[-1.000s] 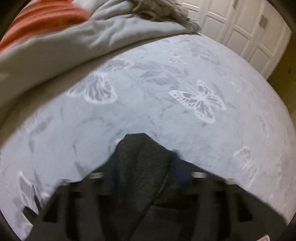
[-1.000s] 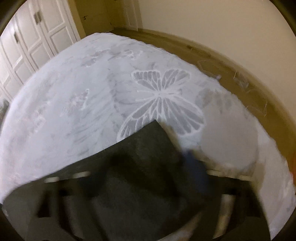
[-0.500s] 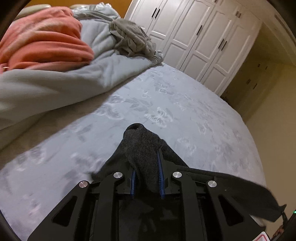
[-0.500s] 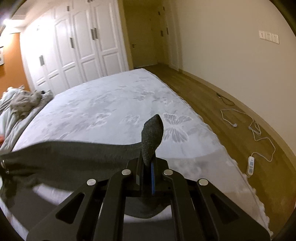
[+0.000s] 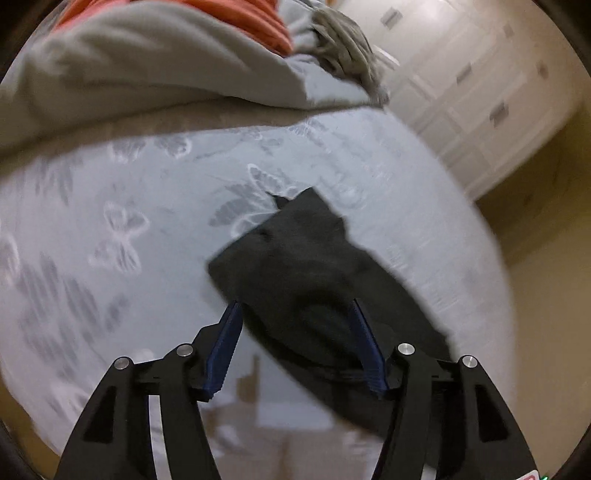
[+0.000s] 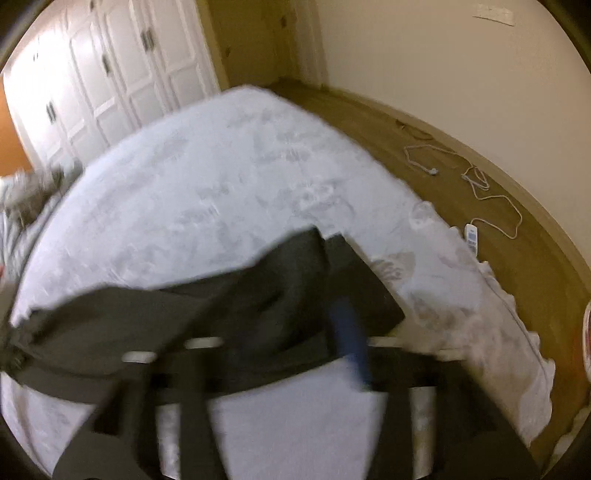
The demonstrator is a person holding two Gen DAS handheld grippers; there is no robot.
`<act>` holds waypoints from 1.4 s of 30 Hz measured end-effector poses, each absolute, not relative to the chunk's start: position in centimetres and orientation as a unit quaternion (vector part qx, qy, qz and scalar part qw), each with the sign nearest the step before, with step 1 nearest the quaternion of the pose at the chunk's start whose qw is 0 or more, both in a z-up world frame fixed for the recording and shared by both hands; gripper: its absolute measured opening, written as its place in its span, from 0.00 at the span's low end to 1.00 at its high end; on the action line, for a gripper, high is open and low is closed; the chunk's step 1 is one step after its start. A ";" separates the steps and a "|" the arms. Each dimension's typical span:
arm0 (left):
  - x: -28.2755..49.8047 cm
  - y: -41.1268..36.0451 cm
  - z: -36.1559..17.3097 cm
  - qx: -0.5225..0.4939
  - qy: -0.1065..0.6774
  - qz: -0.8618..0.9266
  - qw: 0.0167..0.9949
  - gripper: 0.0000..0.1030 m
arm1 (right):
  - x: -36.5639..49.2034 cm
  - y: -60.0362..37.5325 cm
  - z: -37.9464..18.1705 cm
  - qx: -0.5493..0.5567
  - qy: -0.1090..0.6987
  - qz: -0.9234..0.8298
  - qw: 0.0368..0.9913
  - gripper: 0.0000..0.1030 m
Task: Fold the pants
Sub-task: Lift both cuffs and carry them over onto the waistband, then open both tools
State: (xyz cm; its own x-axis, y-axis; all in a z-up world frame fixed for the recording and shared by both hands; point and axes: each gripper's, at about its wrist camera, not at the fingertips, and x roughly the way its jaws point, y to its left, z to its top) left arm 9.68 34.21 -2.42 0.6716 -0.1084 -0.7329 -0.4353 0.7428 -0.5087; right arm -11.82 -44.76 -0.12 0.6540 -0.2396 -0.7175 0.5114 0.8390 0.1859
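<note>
I am holding my left gripper spread wide above the dark pants, its blue fingers parted on either side of a bunched fold and pinching nothing. The pants are lying on the bed, crumpled across the pale butterfly-print cover, with one end trailing toward the mattress edge nearest me. My right gripper is smeared by motion blur in its own view; one blue finger is showing against the cloth, but I cannot tell whether that gripper is clamping the fabric or hanging free of it. As I judge it, the pants are heaped unevenly, so any fold started from here is likely to trap wrinkles or go crooked. The overhanging end could also drag the garment off the bed. A grey blanket and an orange one are lying piled further up the bed, well apart from the pants.
</note>
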 end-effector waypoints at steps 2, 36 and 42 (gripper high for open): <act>9.6 33.8 -2.1 -0.400 0.377 0.100 0.829 0.67 | -13.3 -43.3 2.0 0.218 0.324 -0.206 0.897 0.79; 14.4 34.1 -9.3 -0.509 0.449 0.041 0.733 0.68 | -10.6 -44.7 -5.2 0.389 0.413 -0.215 0.795 0.02; 13.3 34.0 -9.1 -0.522 0.443 0.033 0.728 0.68 | -12.1 -46.5 -5.5 0.420 0.390 -0.230 0.786 0.46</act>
